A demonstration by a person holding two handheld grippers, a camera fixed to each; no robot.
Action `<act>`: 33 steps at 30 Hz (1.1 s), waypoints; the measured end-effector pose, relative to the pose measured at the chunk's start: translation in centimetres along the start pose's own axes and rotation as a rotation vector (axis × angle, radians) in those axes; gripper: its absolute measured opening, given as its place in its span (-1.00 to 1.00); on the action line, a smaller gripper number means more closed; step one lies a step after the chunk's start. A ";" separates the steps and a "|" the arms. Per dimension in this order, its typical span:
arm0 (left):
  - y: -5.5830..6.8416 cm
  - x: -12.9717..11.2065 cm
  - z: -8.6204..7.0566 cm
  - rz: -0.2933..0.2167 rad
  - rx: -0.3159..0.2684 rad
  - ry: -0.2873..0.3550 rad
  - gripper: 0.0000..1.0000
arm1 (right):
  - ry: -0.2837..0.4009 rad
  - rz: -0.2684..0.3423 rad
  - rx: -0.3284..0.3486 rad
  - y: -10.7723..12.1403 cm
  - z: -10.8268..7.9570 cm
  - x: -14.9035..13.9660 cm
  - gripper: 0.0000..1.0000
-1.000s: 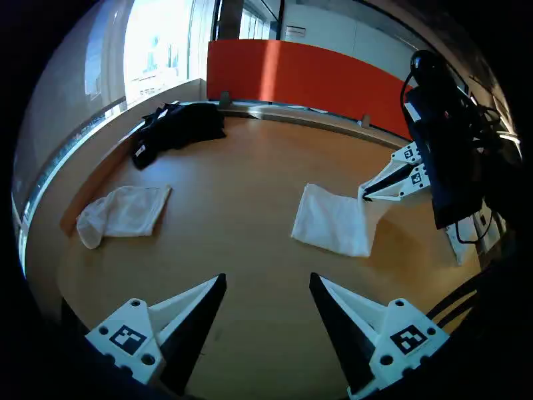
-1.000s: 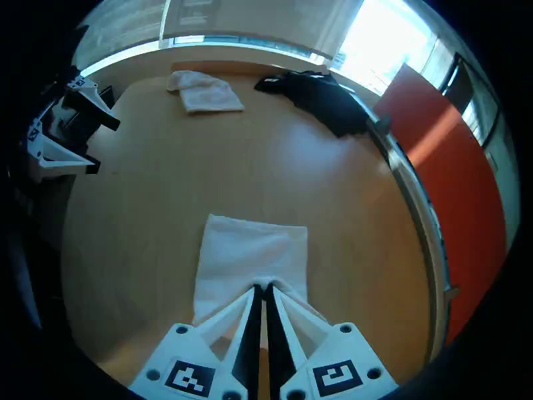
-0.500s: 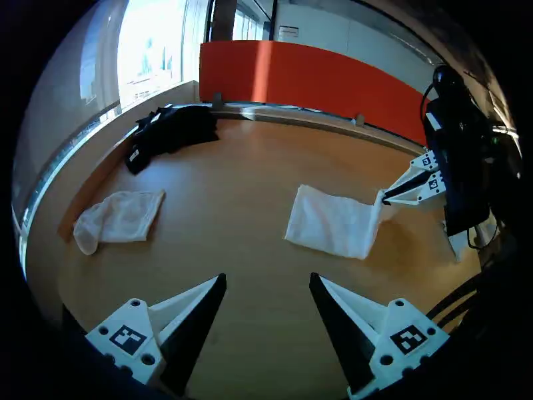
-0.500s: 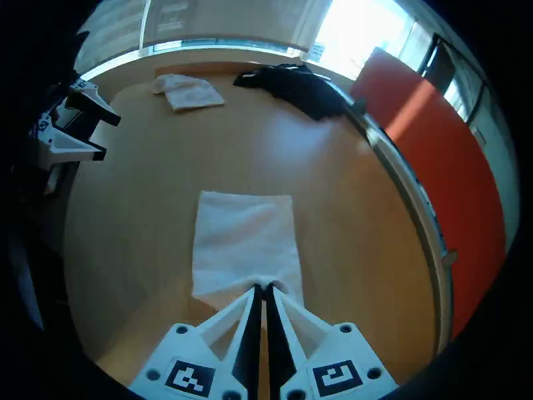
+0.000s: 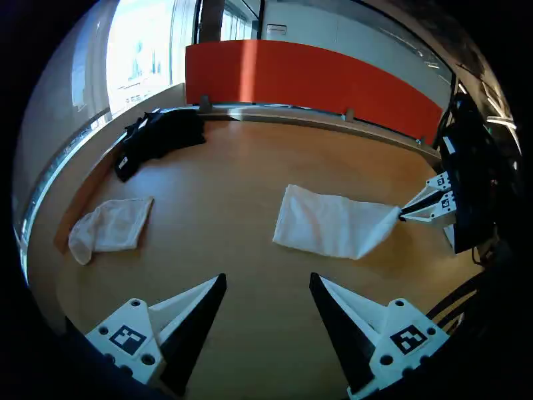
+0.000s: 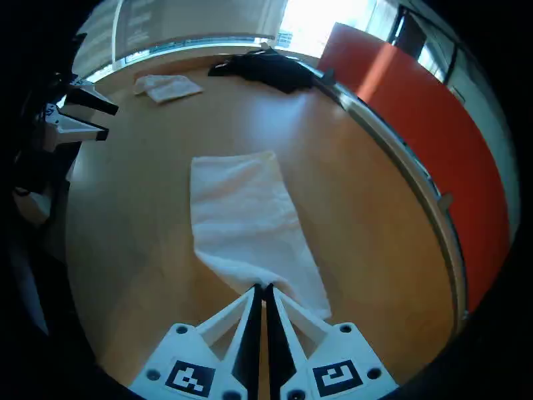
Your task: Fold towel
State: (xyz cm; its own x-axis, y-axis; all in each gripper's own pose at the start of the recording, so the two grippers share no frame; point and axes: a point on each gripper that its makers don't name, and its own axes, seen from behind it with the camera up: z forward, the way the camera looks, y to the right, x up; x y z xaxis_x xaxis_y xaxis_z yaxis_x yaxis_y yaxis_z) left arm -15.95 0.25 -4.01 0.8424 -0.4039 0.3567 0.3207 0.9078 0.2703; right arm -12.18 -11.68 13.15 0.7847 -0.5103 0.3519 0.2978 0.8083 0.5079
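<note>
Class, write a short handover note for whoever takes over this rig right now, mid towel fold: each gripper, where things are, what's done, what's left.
Left gripper: open, holding nothing, above the table.
Right gripper: shut on one end of the towel, that end raised a little.
Towel: stretched long, the rest flat on the table.
Nearby: a second white towel and a black garment by the far edge.
Done: one end gripped.
Left: no fold visible; probably carry the held end over to the far end.
</note>
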 end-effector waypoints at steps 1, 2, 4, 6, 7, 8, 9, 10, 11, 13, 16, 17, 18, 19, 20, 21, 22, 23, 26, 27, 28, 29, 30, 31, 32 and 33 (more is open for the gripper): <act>0.1 0.0 0.0 0.003 -0.002 -0.001 0.85 | -0.005 0.013 -0.002 -0.1 -0.1 -0.6 -0.92; 0.2 0.1 0.0 0.006 -0.004 -0.001 0.85 | -0.010 0.024 -0.004 -0.2 -0.1 -1.2 -0.92; 0.4 0.1 0.1 0.011 -0.008 -0.003 0.85 | -0.019 0.046 -0.007 -0.4 -0.2 -2.3 -0.91; 0.6 0.2 0.1 0.015 -0.011 -0.003 0.85 | -0.028 0.066 -0.010 -0.6 -0.3 -3.3 -0.91; 0.7 0.2 0.1 0.016 -0.013 -0.003 0.85 | -0.032 0.076 -0.012 -0.7 -0.4 -3.9 -0.91; 0.8 0.2 0.1 0.018 -0.015 -0.003 0.85 | -0.036 0.085 -0.013 -0.8 -0.5 -4.3 -0.91; 0.9 0.3 0.1 0.019 -0.016 -0.003 0.85 | -0.041 0.093 -0.014 -0.9 -0.5 -4.8 -0.91; 0.9 0.3 0.1 0.021 -0.017 -0.002 0.85 | -0.046 0.101 -0.016 -1.0 -0.6 -5.3 -0.91; 1.0 0.3 0.1 0.023 -0.018 -0.002 0.85 | -0.050 0.109 -0.018 -1.0 -0.6 -5.7 -0.91; 1.1 0.3 0.1 0.026 -0.019 -0.002 0.85 | -0.058 0.121 -0.022 -1.1 -0.7 -6.5 -0.91; 1.2 0.3 0.1 0.030 -0.021 -0.002 0.86 | -0.067 0.136 -0.025 -1.1 -0.8 -7.4 -0.91; 1.2 0.2 0.1 0.030 -0.022 -0.002 0.86 | -0.070 0.140 -0.026 -1.1 -0.8 -7.6 -0.91; 1.3 0.2 0.1 0.031 -0.022 -0.003 0.85 | -0.071 0.143 -0.026 -1.1 -0.9 -7.8 -0.91; 1.3 0.2 0.1 0.031 -0.022 -0.003 0.85 | -0.072 0.146 -0.027 -1.1 -0.9 -7.9 -0.91; 1.4 0.2 0.1 0.032 -0.022 -0.004 0.85 | -0.072 0.147 -0.027 -1.1 -0.9 -8.0 -0.91; 1.4 0.1 0.1 0.032 -0.023 -0.004 0.85 | -0.072 0.149 -0.028 -1.1 -0.9 -8.0 -0.91; 1.5 0.1 0.0 0.032 -0.023 -0.004 0.85 | -0.071 0.148 -0.029 -1.0 -0.9 -8.0 -0.91; 1.5 0.1 0.0 0.033 -0.023 -0.004 0.85 | -0.071 0.148 -0.029 -1.0 -0.9 -8.0 -0.91; 1.5 0.1 0.0 0.033 -0.023 -0.004 0.85 | -0.068 0.143 -0.031 -0.9 -0.9 -7.7 -0.91; 1.5 0.1 0.0 0.032 -0.023 -0.004 0.85 | -0.066 0.140 -0.032 -0.8 -0.9 -7.5 -0.91; 1.5 0.1 0.0 0.032 -0.022 -0.003 0.85 | -0.062 0.135 -0.033 -0.7 -0.9 -7.2 -0.91; 1.4 0.2 0.0 0.031 -0.022 -0.002 0.85 | -0.059 0.130 -0.034 -0.6 -1.0 -6.9 -0.91; 1.4 0.2 0.0 0.030 -0.021 -0.001 0.85 | -0.055 0.123 -0.036 -0.4 -1.1 -6.5 -0.92; 1.3 0.2 -0.1 0.028 -0.020 0.001 0.85 | -0.048 0.112 -0.040 0.0 -1.2 -5.8 -0.92; 1.2 0.3 -0.1 0.026 -0.019 0.002 0.86 | -0.042 0.103 -0.044 0.2 -1.4 -5.3 -0.92; 1.2 0.3 -0.1 0.024 -0.018 0.003 0.86 | -0.035 0.091 -0.047 0.6 -1.5 -4.6 -0.92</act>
State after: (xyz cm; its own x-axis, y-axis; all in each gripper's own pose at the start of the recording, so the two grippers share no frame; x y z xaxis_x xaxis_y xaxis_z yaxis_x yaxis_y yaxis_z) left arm -15.29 1.20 -3.67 0.8515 -0.3814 0.3599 0.3079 0.9192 0.2457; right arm -14.85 -8.43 10.64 0.7903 -0.4433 0.4230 0.2521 0.8644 0.4350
